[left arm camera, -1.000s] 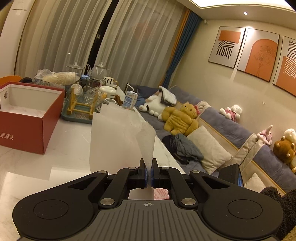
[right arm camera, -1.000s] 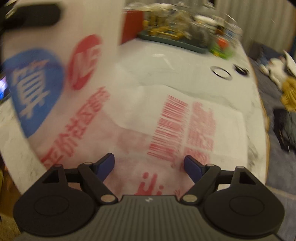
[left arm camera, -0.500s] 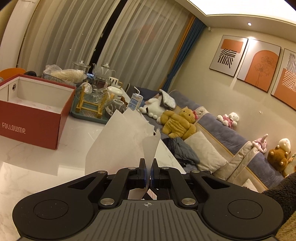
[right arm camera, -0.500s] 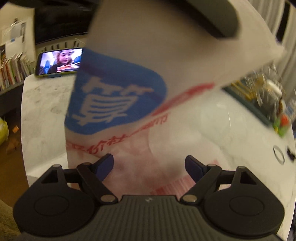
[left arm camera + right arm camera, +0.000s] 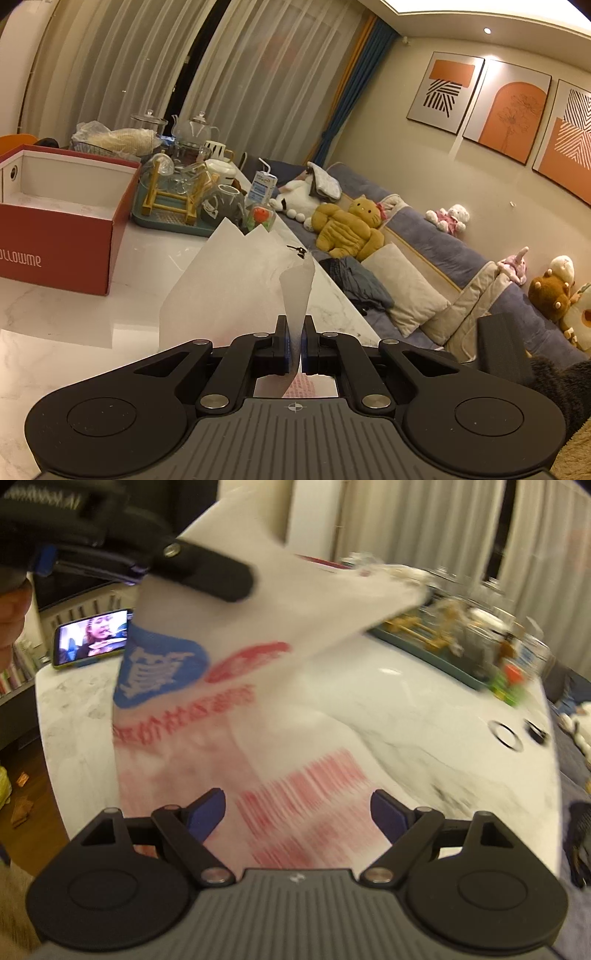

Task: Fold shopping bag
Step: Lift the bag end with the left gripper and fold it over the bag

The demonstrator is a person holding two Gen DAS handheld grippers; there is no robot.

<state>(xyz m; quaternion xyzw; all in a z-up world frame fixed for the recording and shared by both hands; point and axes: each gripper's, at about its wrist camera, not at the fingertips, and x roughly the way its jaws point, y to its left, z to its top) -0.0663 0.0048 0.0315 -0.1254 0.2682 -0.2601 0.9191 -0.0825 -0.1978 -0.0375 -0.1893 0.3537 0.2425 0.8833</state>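
Observation:
The shopping bag [image 5: 258,709] is thin white plastic with a blue logo, red print and a red barcode. Its lower part lies on the white marble table [image 5: 424,720]; its upper part is lifted. My left gripper [image 5: 295,345] is shut on a pinched edge of the bag [image 5: 236,280] and holds it up above the table. It shows in the right wrist view at top left [image 5: 207,572], clamped on the raised edge. My right gripper [image 5: 297,812] is open and empty, low over the barcode part of the bag.
A red open box [image 5: 62,218] stands at the left. A teal tray with glassware [image 5: 177,206] and a milk carton [image 5: 264,186] stand at the far end. A phone [image 5: 90,637] leans at the table's left edge. A sofa with plush toys [image 5: 369,236] runs along the right.
My left gripper has lowered a little with the bag's edge, swinging toward the table. The right wrist view has turned back toward the table's far end; the right gripper stays open.

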